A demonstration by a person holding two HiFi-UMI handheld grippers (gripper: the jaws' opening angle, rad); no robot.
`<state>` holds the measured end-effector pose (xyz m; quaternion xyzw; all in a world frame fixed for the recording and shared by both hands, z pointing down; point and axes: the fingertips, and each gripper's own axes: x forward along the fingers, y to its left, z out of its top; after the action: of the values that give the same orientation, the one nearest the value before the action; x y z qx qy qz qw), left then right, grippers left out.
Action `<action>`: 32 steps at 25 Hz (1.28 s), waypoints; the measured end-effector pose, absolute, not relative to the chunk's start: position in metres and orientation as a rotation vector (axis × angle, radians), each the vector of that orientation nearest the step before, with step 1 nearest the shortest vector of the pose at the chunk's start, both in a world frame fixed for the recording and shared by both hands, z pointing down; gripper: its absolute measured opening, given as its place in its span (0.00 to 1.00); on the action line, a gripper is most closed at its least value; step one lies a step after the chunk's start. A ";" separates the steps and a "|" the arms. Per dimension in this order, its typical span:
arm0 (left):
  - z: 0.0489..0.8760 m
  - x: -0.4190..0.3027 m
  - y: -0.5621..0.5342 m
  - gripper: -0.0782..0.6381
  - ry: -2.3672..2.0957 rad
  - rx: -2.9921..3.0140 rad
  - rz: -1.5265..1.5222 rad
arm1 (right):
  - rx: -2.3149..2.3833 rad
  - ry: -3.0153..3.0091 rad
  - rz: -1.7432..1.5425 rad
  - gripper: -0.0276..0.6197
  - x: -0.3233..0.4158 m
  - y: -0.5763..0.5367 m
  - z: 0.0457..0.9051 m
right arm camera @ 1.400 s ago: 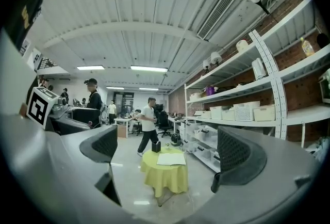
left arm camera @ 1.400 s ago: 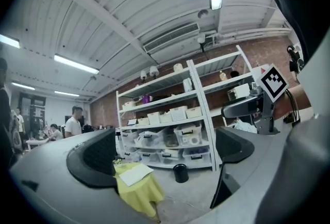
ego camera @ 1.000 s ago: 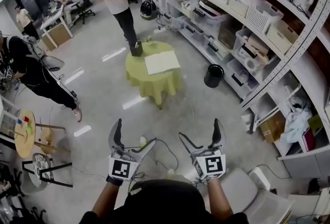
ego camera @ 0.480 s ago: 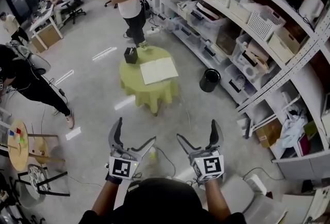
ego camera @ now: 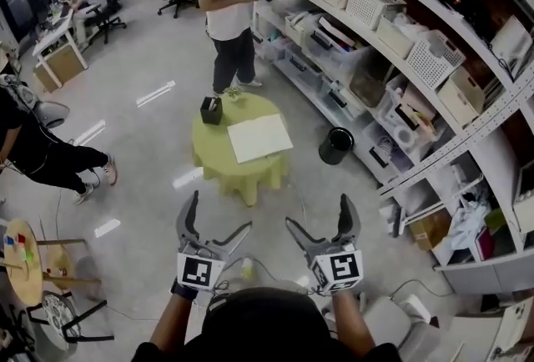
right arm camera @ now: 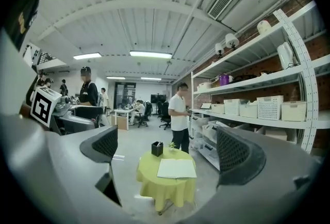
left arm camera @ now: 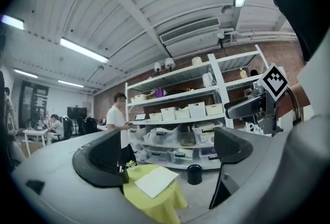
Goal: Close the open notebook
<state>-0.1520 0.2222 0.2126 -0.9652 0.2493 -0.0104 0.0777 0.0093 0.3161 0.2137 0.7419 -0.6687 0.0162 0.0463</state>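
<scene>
The open notebook (ego camera: pixel 260 138) lies flat with white pages up on a small round table with a yellow-green cloth (ego camera: pixel 219 160), a few steps ahead. It also shows as the notebook (right arm camera: pixel 177 168) in the right gripper view and the notebook (left arm camera: pixel 156 181) in the left gripper view. My left gripper (ego camera: pixel 215 218) and right gripper (ego camera: pixel 317 217) are held side by side low in the head view, well short of the table. Both stand open with nothing between their jaws.
A black pen holder (ego camera: pixel 211 110) and a small plant (ego camera: pixel 233 91) sit at the table's far edge. A person in a white shirt (ego camera: pixel 229 6) stands just behind it. Shelving with bins (ego camera: pixel 392 43) runs along the right, with a black waste bin (ego camera: pixel 335 145) by it. Cables (ego camera: pixel 275 256) trail on the floor.
The table and notebook have drawn slightly nearer and lower in the head view as I move forward. The person in white has shifted right behind the table. Both grippers keep their pose.
</scene>
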 end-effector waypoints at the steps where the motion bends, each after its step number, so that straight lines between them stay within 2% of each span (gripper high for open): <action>1: 0.215 -0.155 0.213 0.91 0.755 -2.908 -0.030 | 2.249 -2.044 0.070 0.92 0.005 0.307 0.218; 5: 0.226 -0.162 0.175 0.91 0.747 -2.932 -0.043 | 2.219 -2.045 0.104 0.92 -0.010 0.273 0.227; 10: 0.236 -0.151 0.143 0.91 0.720 -2.953 -0.062 | 2.244 -2.011 0.141 0.92 0.006 0.244 0.235; 32: 0.242 -0.008 -0.020 0.91 0.634 -2.954 -0.120 | 2.243 -1.996 0.223 0.91 0.144 0.071 0.262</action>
<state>-0.0079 -0.0199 0.2423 -0.9753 0.2094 -0.0395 0.0590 0.1440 0.0714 0.2622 0.7434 -0.6615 0.0739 0.0653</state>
